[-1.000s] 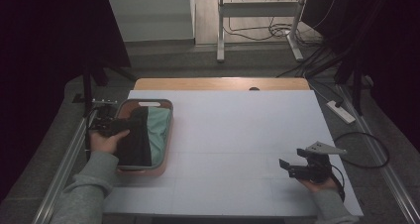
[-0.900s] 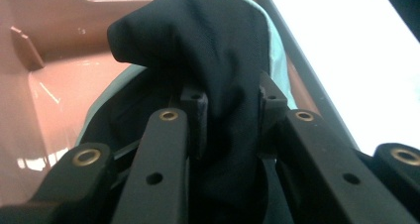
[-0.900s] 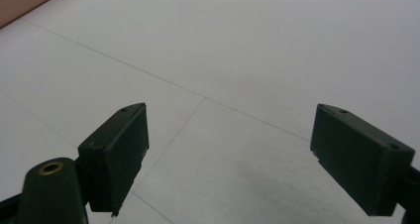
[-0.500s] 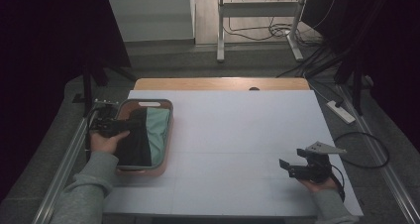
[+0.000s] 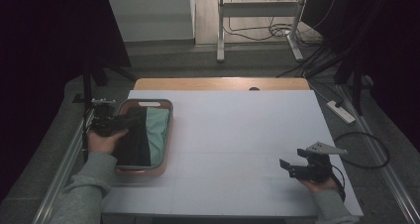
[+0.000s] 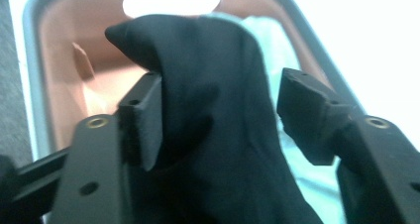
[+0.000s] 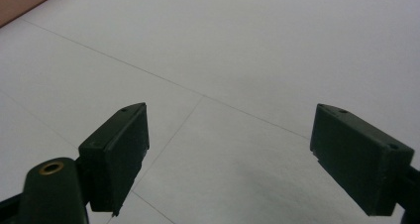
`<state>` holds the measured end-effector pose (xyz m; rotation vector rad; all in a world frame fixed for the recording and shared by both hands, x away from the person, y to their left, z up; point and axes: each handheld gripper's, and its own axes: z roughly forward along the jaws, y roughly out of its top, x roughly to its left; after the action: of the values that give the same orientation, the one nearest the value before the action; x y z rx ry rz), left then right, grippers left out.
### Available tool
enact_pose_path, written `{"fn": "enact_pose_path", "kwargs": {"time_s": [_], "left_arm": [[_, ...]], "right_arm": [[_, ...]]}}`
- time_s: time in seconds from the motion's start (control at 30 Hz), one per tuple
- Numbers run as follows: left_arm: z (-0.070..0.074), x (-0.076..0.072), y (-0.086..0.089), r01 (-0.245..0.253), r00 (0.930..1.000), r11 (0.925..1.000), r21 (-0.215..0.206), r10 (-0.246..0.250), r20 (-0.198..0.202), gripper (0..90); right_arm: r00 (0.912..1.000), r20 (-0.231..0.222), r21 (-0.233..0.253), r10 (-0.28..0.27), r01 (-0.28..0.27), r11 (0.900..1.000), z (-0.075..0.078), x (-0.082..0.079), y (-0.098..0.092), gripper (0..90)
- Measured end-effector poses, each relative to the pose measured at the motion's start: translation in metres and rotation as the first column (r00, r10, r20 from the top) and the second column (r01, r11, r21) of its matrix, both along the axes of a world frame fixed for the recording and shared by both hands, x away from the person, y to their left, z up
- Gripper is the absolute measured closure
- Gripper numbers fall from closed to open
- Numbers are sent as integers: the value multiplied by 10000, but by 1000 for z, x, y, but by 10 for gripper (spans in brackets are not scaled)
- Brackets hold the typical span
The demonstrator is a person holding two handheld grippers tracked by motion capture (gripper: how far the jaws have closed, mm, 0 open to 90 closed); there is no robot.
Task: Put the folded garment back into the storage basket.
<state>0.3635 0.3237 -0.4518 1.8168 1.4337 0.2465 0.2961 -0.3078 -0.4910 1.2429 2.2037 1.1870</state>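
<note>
one black garment [image 6: 218,135] lies folded in the salmon-coloured basket [image 5: 163,135] at the left side of the table, on top of a pale green cloth [image 5: 157,132]. in the left gripper view a raised fold of the black fabric stands between the jaws of the left gripper [image 6: 220,120]; the jaws are parted, the left pad touching the fold, the right pad standing clear of it, so nothing is clamped yet. to do this well, i judge the jaws should close squarely on that ridge alone, deep enough to catch the fabric but above the green cloth beneath, so only the black piece lifts. the right gripper [image 5: 292,168] rests low over the white table cover [image 5: 237,135] near the right front corner, jaws wide apart, holding nothing.
</note>
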Motion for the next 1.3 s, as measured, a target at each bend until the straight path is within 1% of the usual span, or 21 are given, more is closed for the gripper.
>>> {"fn": "enact_pose_path", "kwargs": {"time_s": [0.07,0.13,0.2,0.23,0.37,0.57,0.63,0.77,0.97,1.07,1.1,1.3], "left_arm": [[6,-4,1,-137,9993,9999,49,135,338,299],[11,-7,1,-42,9982,10000,-67,46,593,294],[14,-10,1,103,9975,9998,-171,-91,705,282],[16,-11,-1,268,9970,9994,-236,-250,739,274],[19,-16,-7,664,9947,9976,-205,-646,799,262],[21,-23,-19,1221,9891,9920,-316,-1190,865,251],[21,-26,-23,1380,9867,9900,-276,-1350,908,251],[22,-33,-32,1795,9791,9834,-266,-1760,1018,245],[19,-43,-41,2250,9688,9734,-429,-2189,1161,244],[16,-49,-45,2499,9626,9673,-437,-2432,1196,244],[15,-51,-46,2587,9604,9646,-518,-2511,1207,243],[9,-62,-49,2738,9551,9599,-607,-2639,1347,243]], "right_arm": [[10000,5,1,-2,2,10000,0,0,0,158],[10000,8,6,-10,10,10000,0,0,0,158],[10000,8,4,-11,11,10000,0,0,0,158],[10000,7,0,-10,10,10000,0,0,0,158],[10000,1,-1,-3,3,10000,0,0,0,158],[10000,29,16,13,-13,10000,0,-1,0,158],[10000,35,25,14,-14,10000,1,-1,0,158],[10000,46,32,18,-18,10000,1,-1,0,158],[10000,50,44,5,-5,10000,1,-2,0,158],[10000,53,37,5,-6,10000,1,-2,0,158],[10000,51,33,10,-10,10000,1,-2,0,158],[10000,43,26,-1,1,10000,1,-2,0,158]]}}
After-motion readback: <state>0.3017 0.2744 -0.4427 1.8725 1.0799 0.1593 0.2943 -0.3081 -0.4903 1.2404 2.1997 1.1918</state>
